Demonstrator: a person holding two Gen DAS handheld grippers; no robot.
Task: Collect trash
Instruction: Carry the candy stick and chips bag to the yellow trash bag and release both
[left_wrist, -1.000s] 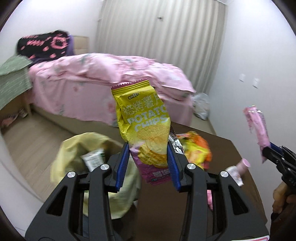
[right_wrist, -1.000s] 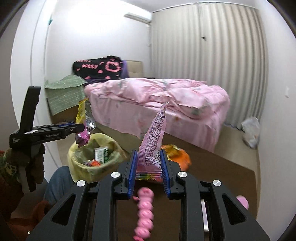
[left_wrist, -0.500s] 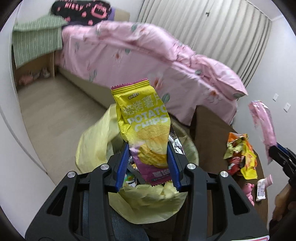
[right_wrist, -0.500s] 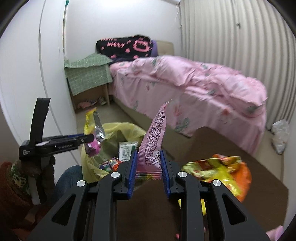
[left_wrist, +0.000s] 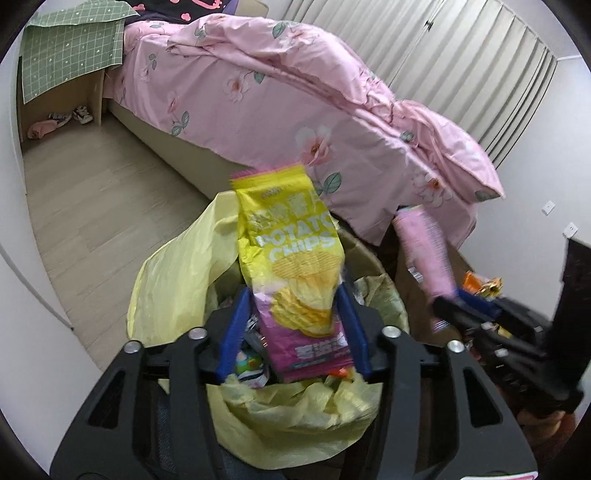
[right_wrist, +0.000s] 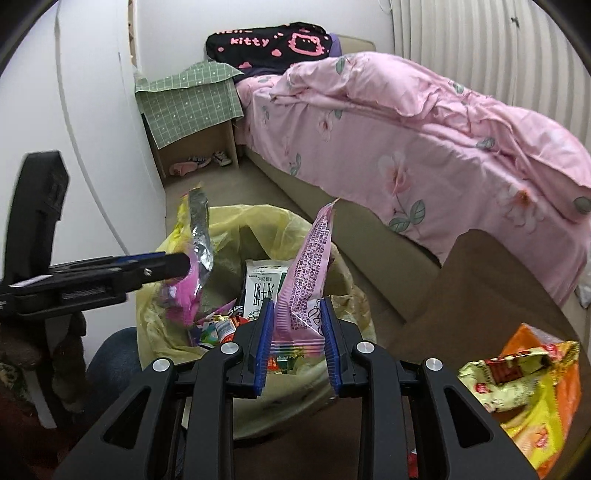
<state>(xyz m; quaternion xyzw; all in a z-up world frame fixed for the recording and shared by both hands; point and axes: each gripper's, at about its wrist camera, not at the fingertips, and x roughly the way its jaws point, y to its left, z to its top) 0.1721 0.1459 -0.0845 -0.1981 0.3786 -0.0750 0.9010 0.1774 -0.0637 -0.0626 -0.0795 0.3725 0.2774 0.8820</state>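
- Left gripper over yellow trash bag, fingers opening, chips bag between them, slipping free.
- Right gripper nearer the counter, fingers narrow, pinching pink wrapper above the bag.
- Next, probably: release the wrapper, fetch remaining orange packets.

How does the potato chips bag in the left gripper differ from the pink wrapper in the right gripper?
The potato chips bag is yellow and purple and wide; the pink wrapper is pink and narrow. The left gripper is opening, with a gap beside the chips bag; the right gripper clamps the wrapper. Both stand upright over the yellow trash bag.
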